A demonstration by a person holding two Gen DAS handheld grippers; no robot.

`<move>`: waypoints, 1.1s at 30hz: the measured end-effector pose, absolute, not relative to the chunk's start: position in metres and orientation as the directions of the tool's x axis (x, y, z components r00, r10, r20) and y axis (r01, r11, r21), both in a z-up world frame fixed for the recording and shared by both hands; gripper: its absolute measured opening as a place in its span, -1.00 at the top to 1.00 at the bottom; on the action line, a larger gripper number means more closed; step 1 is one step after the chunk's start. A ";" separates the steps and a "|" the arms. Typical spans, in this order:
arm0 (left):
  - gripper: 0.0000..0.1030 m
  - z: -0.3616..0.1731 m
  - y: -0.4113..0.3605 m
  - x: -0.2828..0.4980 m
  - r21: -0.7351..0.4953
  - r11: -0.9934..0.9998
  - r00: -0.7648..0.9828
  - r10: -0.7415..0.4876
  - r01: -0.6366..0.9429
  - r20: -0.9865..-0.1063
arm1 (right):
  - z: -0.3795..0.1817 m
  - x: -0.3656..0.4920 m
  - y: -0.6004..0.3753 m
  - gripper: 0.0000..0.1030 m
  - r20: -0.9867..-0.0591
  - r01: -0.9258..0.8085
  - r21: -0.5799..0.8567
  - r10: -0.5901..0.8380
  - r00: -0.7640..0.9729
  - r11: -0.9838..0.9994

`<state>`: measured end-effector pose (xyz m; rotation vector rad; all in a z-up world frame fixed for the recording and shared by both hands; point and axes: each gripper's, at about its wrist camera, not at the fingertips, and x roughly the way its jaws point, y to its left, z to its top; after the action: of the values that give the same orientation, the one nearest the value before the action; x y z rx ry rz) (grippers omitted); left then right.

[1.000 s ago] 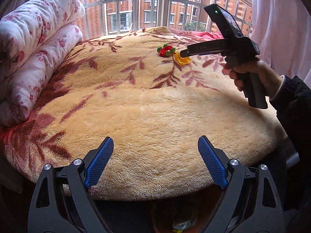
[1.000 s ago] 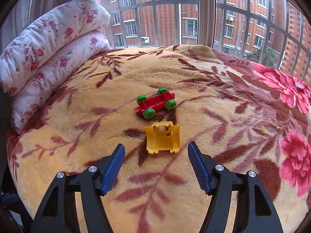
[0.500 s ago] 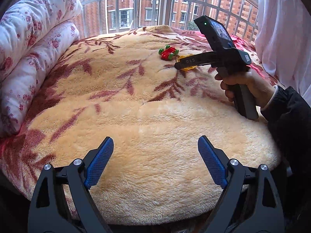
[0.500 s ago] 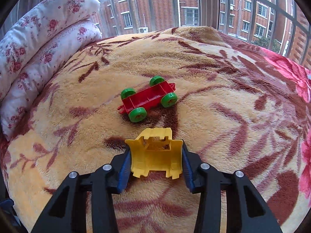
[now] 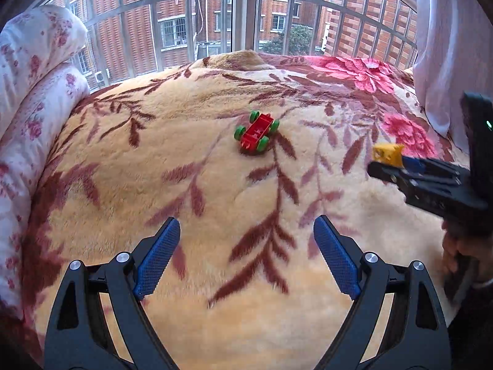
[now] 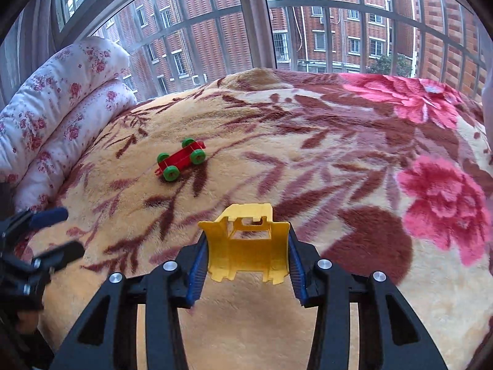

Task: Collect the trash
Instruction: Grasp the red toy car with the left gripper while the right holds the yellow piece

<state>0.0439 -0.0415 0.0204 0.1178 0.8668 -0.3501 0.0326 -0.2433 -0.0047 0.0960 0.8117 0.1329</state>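
Now right tool (image 6: 248, 273) clamps ribbed yellow plastic scoop (image 6: 248, 251).

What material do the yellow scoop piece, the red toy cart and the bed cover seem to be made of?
Yellow scoop piece: probably hard moulded plastic, thin walls, smooth matte colour. Red toy cart: likely the same kind of plastic, slightly glossy, with green wheels. Bed cover: soft plush fleece, seemingly synthetic, judging by its fuzzy printed pile.
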 end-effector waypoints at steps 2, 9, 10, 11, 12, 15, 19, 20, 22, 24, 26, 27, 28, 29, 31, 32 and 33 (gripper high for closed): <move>-0.67 0.017 -0.051 0.065 -0.034 0.931 0.592 -0.259 0.363 -0.763 | -0.007 0.023 -0.252 0.13 -0.712 -0.059 0.123 0.129 0.690 0.991; -0.67 0.001 -0.081 0.116 0.041 0.889 0.582 -0.263 0.455 -0.770 | -0.007 0.009 -0.271 0.13 -0.671 -0.034 0.178 0.146 0.727 0.983; -0.67 0.000 -0.085 0.120 0.048 0.882 0.583 -0.269 0.470 -0.767 | -0.007 0.009 -0.271 0.13 -0.669 -0.035 0.181 0.149 0.728 0.983; -0.67 -0.002 -0.088 0.125 0.056 0.874 0.582 -0.272 0.483 -0.766 | -0.008 0.010 -0.271 0.13 -0.668 -0.038 0.183 0.152 0.728 0.982; -0.67 -0.004 -0.090 0.129 0.063 0.870 0.583 -0.273 0.490 -0.766 | -0.009 0.011 -0.271 0.13 -0.669 -0.041 0.186 0.157 0.727 0.982; -0.67 -0.012 -0.096 0.145 0.072 0.856 0.569 -0.275 0.511 -0.775 | -0.012 0.011 -0.272 0.13 -0.668 -0.047 0.196 0.168 0.725 0.979; -0.67 -0.027 -0.102 0.168 0.061 0.857 0.544 -0.269 0.512 -0.795 | -0.014 0.011 -0.275 0.13 -0.664 -0.048 0.222 0.187 0.724 0.974; -0.67 -0.031 -0.102 0.173 0.053 0.860 0.541 -0.271 0.508 -0.796 | -0.014 0.011 -0.275 0.13 -0.663 -0.049 0.227 0.191 0.724 0.973; -0.62 -0.034 -0.104 0.179 0.043 0.865 0.548 -0.277 0.500 -0.789 | -0.015 0.011 -0.275 0.13 -0.662 -0.050 0.233 0.196 0.723 0.971; -0.21 -0.034 -0.107 0.179 0.042 0.858 0.546 -0.287 0.512 -0.787 | -0.017 0.012 -0.276 0.13 -0.664 -0.052 0.238 0.202 0.720 0.970; 0.25 -0.033 -0.110 0.173 0.046 0.846 0.548 -0.301 0.531 -0.780 | -0.018 0.012 -0.276 0.13 -0.666 -0.050 0.246 0.206 0.717 0.968; 0.25 -0.032 -0.111 0.170 0.060 0.847 0.558 -0.292 0.528 -0.777 | -0.019 0.012 -0.277 0.13 -0.666 -0.048 0.252 0.210 0.716 0.967; 0.26 -0.032 -0.111 0.168 0.068 0.850 0.565 -0.285 0.522 -0.774 | -0.019 0.012 -0.278 0.13 -0.666 -0.046 0.257 0.212 0.715 0.965; 0.26 -0.031 -0.111 0.167 0.069 0.854 0.569 -0.281 0.515 -0.773 | -0.020 0.012 -0.279 0.13 -0.666 -0.043 0.262 0.213 0.715 0.964; 0.26 -0.028 -0.109 0.164 0.057 0.865 0.572 -0.280 0.499 -0.771 | -0.020 0.012 -0.280 0.13 -0.665 -0.038 0.269 0.214 0.716 0.962; 0.26 -0.026 -0.107 0.162 0.052 0.871 0.575 -0.277 0.489 -0.770 | -0.020 0.012 -0.281 0.12 -0.664 -0.035 0.269 0.212 0.717 0.962; 0.26 -0.025 -0.106 0.159 0.049 0.876 0.576 -0.273 0.480 -0.771 | -0.020 0.011 -0.281 0.13 -0.663 -0.033 0.270 0.210 0.718 0.962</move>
<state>0.1595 -0.1060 -0.0246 0.2655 0.8502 -0.4467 0.0112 -0.2810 -0.0202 0.2468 0.7595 0.1361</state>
